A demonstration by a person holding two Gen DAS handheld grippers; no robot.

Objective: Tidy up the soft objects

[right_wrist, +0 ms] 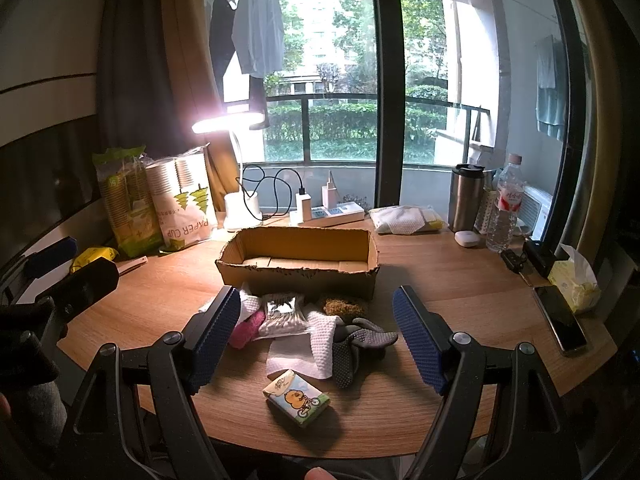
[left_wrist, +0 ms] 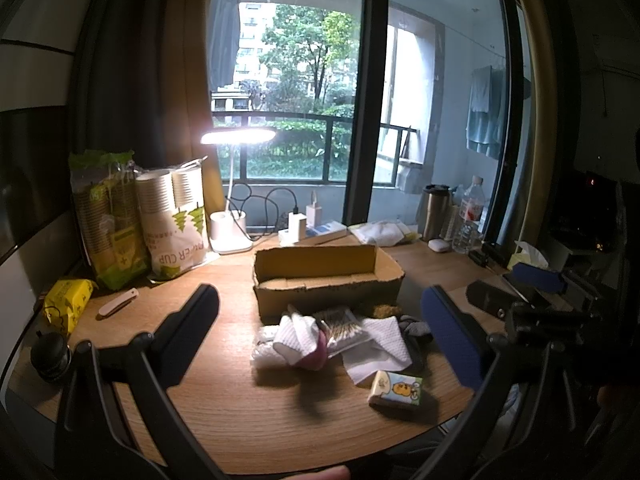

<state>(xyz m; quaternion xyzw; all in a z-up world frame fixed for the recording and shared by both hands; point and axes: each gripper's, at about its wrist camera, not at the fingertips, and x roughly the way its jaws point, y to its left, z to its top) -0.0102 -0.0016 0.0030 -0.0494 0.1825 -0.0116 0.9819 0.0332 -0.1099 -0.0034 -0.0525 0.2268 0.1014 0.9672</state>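
An open-topped cardboard box (left_wrist: pixel 328 296) (right_wrist: pixel 296 280) stands mid-table. Heaped against its front are a white cloth (left_wrist: pixel 298 336) (right_wrist: pixel 324 332), a pink soft item (left_wrist: pixel 316 354) (right_wrist: pixel 246 330), a bag of cotton swabs (left_wrist: pixel 344 324) (right_wrist: pixel 282 314), a grey dotted glove (left_wrist: pixel 416 330) (right_wrist: pixel 360 340) and a brown sponge (left_wrist: pixel 386 311) (right_wrist: pixel 340 306). A cartoon tissue pack (left_wrist: pixel 396 390) (right_wrist: pixel 296 398) lies nearest me. My left gripper (left_wrist: pixel 320 296) (right_wrist: pixel 70 268) hovers open above the heap, holding nothing. To its right my right gripper (right_wrist: pixel 316 296) (left_wrist: pixel 516 286) also hangs open and holds nothing.
Bagged paper cups (right_wrist: pixel 180 208), a lit desk lamp (right_wrist: pixel 240 208) and a power strip (right_wrist: pixel 336 214) line the back. A flask (right_wrist: pixel 464 196), a bottle (right_wrist: pixel 506 208), a tissue box (right_wrist: pixel 576 280) and a phone (right_wrist: pixel 562 322) sit right. A yellow pack (left_wrist: pixel 66 304) and folding knife (left_wrist: pixel 118 302) lie left.
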